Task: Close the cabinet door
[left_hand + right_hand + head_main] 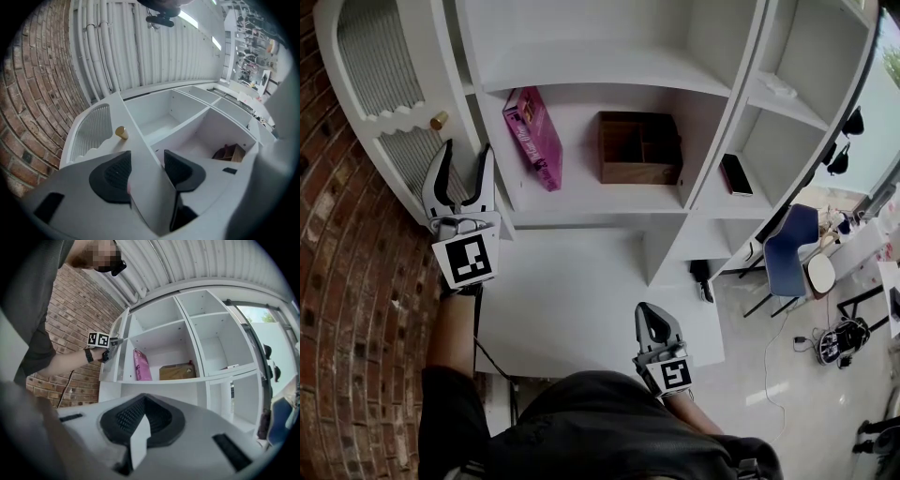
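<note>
Clamping the edge of the white louvred cabinet door (93, 126), the left gripper (147, 160) fingers sit at 5 o'clock from its round brass knob (121, 132); the right gripper (143, 417) fingers are pressed together, empty.

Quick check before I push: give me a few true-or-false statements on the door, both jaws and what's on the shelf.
1. The cabinet door stands open. True.
2. The left gripper has its jaws closed on the door's edge. True.
3. The right gripper holds the pink box. False: its jaws are shut and empty; the box leans on the shelf.
4. The wooden box sits left of the pink box. False: it sits to its right.
</note>
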Available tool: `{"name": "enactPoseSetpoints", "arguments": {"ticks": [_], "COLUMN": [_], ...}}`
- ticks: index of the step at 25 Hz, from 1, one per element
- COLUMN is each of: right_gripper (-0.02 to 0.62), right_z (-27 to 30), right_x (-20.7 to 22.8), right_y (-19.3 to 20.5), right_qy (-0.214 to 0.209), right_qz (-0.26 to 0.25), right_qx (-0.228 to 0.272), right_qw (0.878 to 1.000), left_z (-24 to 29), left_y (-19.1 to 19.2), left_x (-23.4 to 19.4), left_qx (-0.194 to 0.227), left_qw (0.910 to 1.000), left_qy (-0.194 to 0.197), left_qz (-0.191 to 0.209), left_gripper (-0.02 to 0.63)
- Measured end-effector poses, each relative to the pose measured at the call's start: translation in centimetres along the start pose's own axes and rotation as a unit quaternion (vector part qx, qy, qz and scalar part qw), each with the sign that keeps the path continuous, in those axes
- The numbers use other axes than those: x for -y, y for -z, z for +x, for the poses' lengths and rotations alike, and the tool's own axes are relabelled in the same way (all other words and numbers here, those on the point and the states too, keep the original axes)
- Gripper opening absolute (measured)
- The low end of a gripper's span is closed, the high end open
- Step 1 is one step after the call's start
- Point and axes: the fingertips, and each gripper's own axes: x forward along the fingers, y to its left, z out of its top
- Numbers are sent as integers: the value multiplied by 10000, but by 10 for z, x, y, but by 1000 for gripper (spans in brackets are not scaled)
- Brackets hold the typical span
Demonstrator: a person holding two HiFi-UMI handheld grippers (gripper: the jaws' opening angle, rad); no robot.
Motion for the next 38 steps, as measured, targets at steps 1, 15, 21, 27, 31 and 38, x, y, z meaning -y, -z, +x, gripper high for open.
{"name": "enactPoseSetpoints", "arguments": {"ticks": [1,15,21,27,31,38], "right_gripper": [0,0,0,2,0,0], "right_z": [0,4,5,5,5,5], "right_x": [0,-1,1,3,2,5], "right_y": [0,0,0,2,2,4], "right_qy": [9,127,205,269,263,339], "right_qz": [-1,4,14,89,20,77], "right_qx": [2,6,4,110,-2,16], "right_qw": [10000,9999,9998,9995,9997,9994], "left_z": [1,16,22,27,30,34], "left_y": [1,10,17,19,21,26], "left_x": [0,3,4,5,6,7], "left_qx": [5,52,7,28,20,-54], "left_qw": [10000,9999,9998,9998,9998,9997], "left_qy": [14,134,169,185,207,218], "left_qz": [7,-2,86,40,78,118], "left_gripper": [206,195,190,190,190,190]}}
